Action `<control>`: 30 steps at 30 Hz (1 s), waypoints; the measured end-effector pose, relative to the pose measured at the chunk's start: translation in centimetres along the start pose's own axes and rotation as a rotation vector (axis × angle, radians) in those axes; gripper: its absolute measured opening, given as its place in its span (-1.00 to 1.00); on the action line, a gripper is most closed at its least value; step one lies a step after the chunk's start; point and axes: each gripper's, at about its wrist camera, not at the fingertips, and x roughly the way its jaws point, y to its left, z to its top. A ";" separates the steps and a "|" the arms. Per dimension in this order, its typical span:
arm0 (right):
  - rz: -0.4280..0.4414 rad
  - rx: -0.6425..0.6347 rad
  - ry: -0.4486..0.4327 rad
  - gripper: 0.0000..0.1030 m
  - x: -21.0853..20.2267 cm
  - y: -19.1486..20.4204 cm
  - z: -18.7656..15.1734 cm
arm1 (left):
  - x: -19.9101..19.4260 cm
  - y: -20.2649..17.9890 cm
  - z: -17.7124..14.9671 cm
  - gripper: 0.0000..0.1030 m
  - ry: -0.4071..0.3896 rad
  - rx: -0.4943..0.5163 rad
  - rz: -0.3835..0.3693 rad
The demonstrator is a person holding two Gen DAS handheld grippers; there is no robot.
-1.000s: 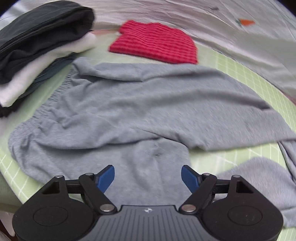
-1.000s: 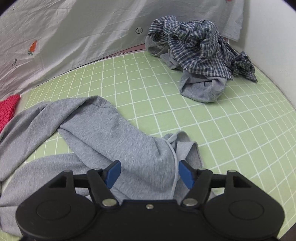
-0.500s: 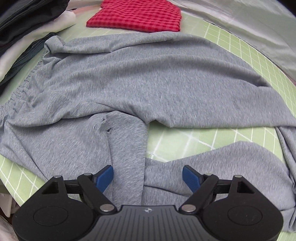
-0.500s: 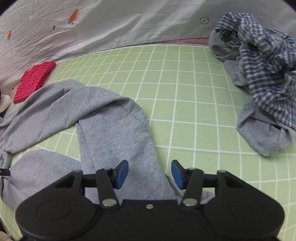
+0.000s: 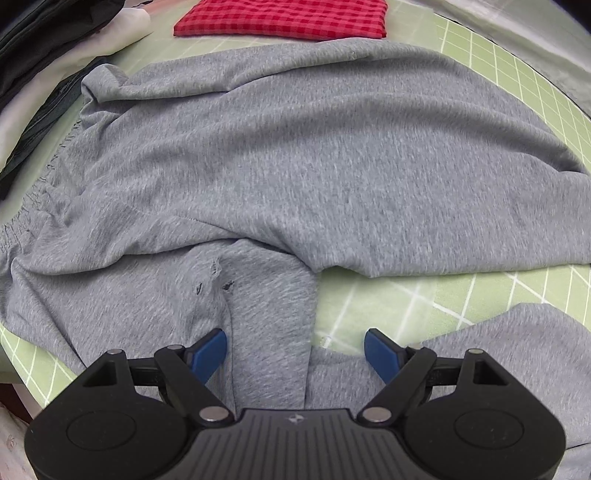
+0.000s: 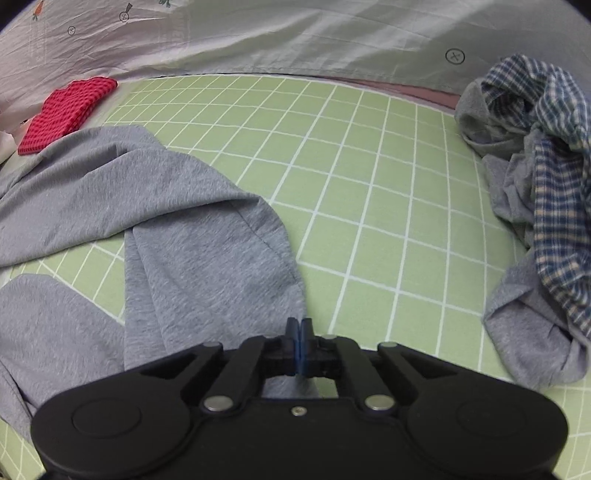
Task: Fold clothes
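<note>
The grey sweatpants [image 5: 332,155] lie spread over the green grid mat [image 6: 369,221] on the counter, their gathered waistband at the left edge in the left wrist view and the two legs running off to the right. One leg lies broad and fairly flat across the middle; the other is folded back on itself near the crotch, where a few small holes show in the fabric.

The left tool [image 5: 295,349] hovers low over that folded part with its blue pads spread wide, a ridge of grey cloth and a strip of bare mat between them; it grips nothing.

The right tool [image 6: 298,345] has its blue pads pressed together on the hem end of a leg of the grey sweatpants [image 6: 207,266], which runs from the pads up and left across the mat.

Beyond the waistband end lies a folded red checked cloth [image 5: 280,18]. To its left stands a stack of folded clothes [image 5: 44,48], dark and white. At the far right of the mat sits a crumpled heap with a blue plaid shirt [image 6: 546,155] tangled in grey garments. A pale printed sheet [image 6: 258,33] hangs behind the counter.
</note>
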 end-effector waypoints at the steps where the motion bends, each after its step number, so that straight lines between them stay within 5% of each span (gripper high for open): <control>1: -0.010 -0.016 -0.003 -0.99 0.1 0.0 0.2 | 0.0 0.0 0.1 0.63 0.001 0.003 0.000; 12: -0.268 0.010 -0.548 -0.99 -8.9 -2.4 9.3 | 0.3 0.7 0.2 0.77 0.004 -0.014 -0.016; 14: -0.280 -0.021 -0.568 -0.99 -9.4 -1.7 8.4 | 0.3 0.8 0.1 0.77 0.002 -0.013 -0.016; 17: -0.295 -0.091 -0.421 -0.98 -6.9 -0.5 5.5 | 0.2 0.9 0.1 0.79 0.002 -0.014 -0.016; 21: -0.269 0.016 -0.143 -0.90 -2.6 -0.7 0.8 | 0.2 1.0 0.1 0.79 0.002 -0.008 -0.014; 22: -0.262 0.059 -0.119 -0.88 -2.5 -0.9 -0.3 | 0.1 1.0 0.0 0.79 0.000 -0.007 -0.012; 25: -0.249 0.190 -0.097 -0.39 -3.5 -1.4 -3.4 | -0.1 0.9 -0.1 0.79 -0.005 -0.007 -0.003; 30: -0.239 0.352 -0.060 -0.32 -5.1 -1.8 -7.9 | -0.4 0.9 -0.3 0.77 -0.020 0.006 0.007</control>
